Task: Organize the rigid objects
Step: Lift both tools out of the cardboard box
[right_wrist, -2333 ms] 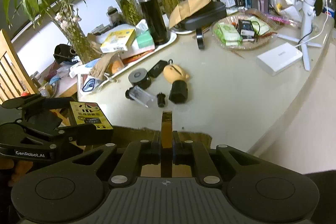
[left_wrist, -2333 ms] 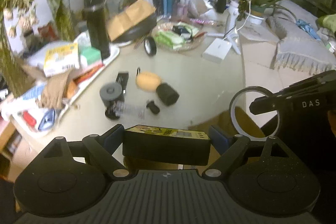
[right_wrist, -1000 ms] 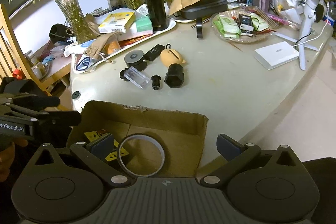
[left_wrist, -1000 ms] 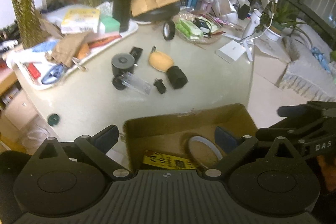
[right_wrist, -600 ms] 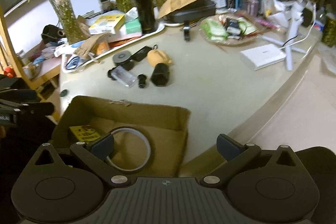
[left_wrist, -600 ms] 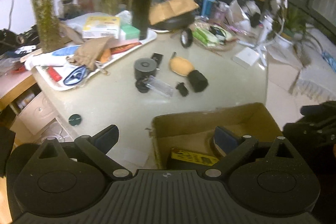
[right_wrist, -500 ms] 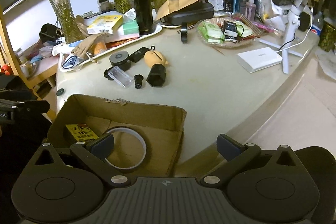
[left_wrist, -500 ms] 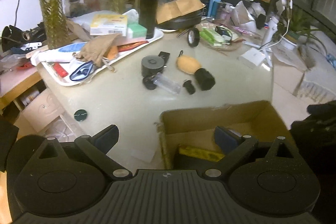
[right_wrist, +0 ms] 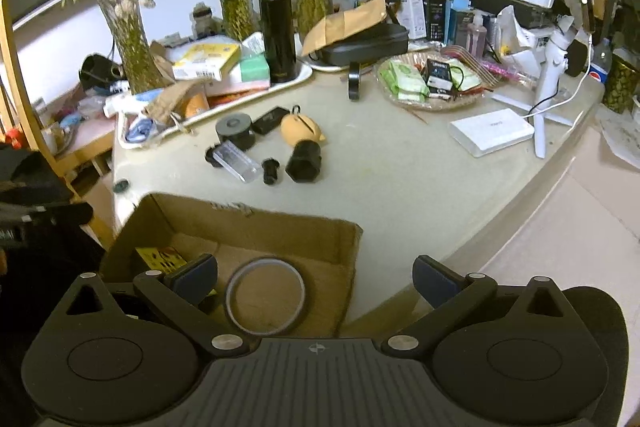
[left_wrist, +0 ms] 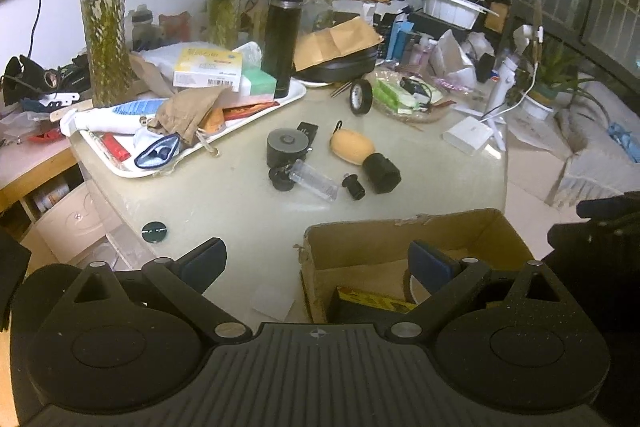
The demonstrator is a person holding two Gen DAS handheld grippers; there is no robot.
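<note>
yellow-labelled box half-hidden in carton

Left gripper: jaws spread wide, nothing between them; its two blue-padded fingers project forward and slightly inward from the black housing. Right gripper: jaws likewise spread wide and empty, with both padded fingers level with one another. Each device shows in the other's view only as a dark body at the frame edge: the right gripper at the far right of the left wrist view, the left gripper at the far left of the right wrist view.
</note>
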